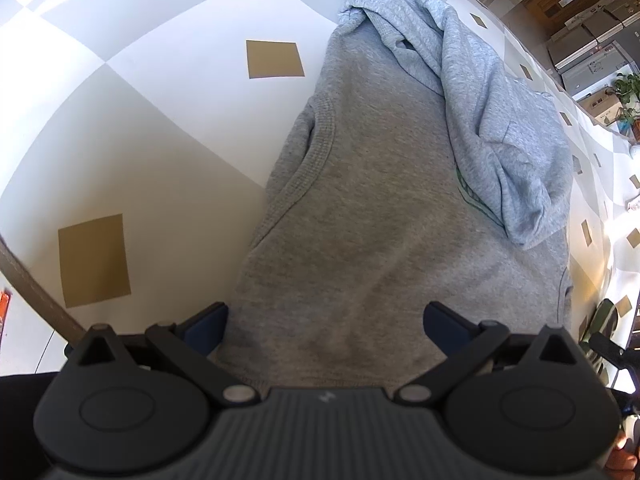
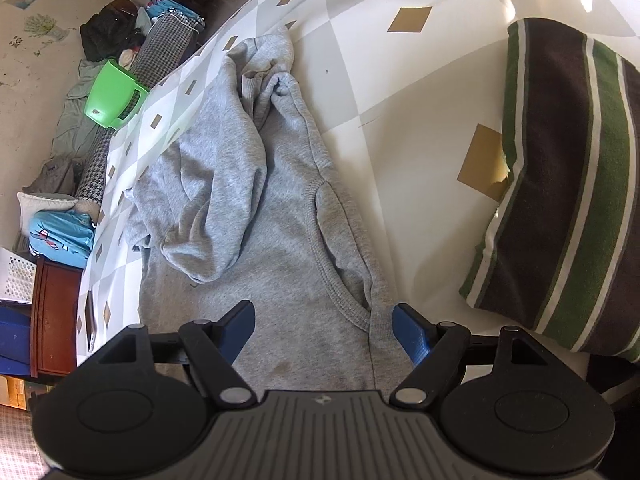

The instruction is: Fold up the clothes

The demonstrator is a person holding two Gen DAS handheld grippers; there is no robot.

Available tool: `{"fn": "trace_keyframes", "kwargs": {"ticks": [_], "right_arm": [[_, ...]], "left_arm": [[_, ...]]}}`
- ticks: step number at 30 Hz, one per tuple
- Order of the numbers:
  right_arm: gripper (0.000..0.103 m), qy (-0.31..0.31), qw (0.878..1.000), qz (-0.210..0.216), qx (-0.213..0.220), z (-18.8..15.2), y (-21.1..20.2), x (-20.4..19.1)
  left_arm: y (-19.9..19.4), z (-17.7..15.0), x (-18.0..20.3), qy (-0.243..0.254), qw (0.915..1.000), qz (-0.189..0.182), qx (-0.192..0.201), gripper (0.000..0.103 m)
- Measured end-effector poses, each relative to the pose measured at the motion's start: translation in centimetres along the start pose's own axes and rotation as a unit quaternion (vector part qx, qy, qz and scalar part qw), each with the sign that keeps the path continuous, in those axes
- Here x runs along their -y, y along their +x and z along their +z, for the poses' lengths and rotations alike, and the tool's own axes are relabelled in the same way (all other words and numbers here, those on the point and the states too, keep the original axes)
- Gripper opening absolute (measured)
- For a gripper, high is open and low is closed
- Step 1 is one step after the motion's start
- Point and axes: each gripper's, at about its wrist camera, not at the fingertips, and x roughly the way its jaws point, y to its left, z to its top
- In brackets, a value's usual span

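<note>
Left gripper: jaws spread wide, nothing held; the sweatshirt's near hem lies in the gap between the blue pads without touching them.
Right gripper: jaws likewise wide apart and holding nothing; its right pad sits just beside the sweatshirt's pocket edge.
Sweatshirt: one grey garment, laid along the bed from just under both grippers to well beyond them; body mostly flat, sleeve and hood bunched in a paler heap at its far end.
Pocket opening: one ribbed curve on the sweatshirt's front, seen in both views.
Bedsheet: one, white and grey checks with tan diamonds, under the sweatshirt.
Only in left view: a green print half hidden under the bunched sleeve; cardboard boxes and a potted plant far past the sweatshirt.
Only in right view: one folded striped garment, brown, green and white, right of the sweatshirt and apart from it; one green plastic bin off the bed to its left.
</note>
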Motion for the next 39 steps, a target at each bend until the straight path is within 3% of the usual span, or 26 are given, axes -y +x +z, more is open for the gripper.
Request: {"fn": "trace_keyframes", "kwargs": {"ticks": [7,14,17,24,39], "right_arm": [[0.077,-0.029,0.999,-0.027,0.000,-0.5,0.8,-0.3],[0.077,-0.046,0.999,0.006,-0.008,-1.6,1.5,-0.9],[0.076,-0.033,0.998,0.040,-0.020,-1.9,2.1,-0.9],[0.075,-0.064,0.995,0.068,-0.026,-3.1,3.6,-2.9],[0.074,-0.083,0.994,0.064,-0.030,-3.4,4.1,-3.7]], "left_arm": [[0.3,0.0,0.7,0.012,0.9999,0.003,0.001,0.103],[0.6,0.0,0.9,0.005,0.9997,-0.023,0.002,0.103],[0.7,0.0,1.2,0.008,0.9994,-0.033,0.004,0.103],[1.7,-0.4,2.7,0.021,0.9958,-0.089,0.001,0.103],[2.1,-0.9,4.3,0.045,0.9964,-0.070,0.020,0.103]]}}
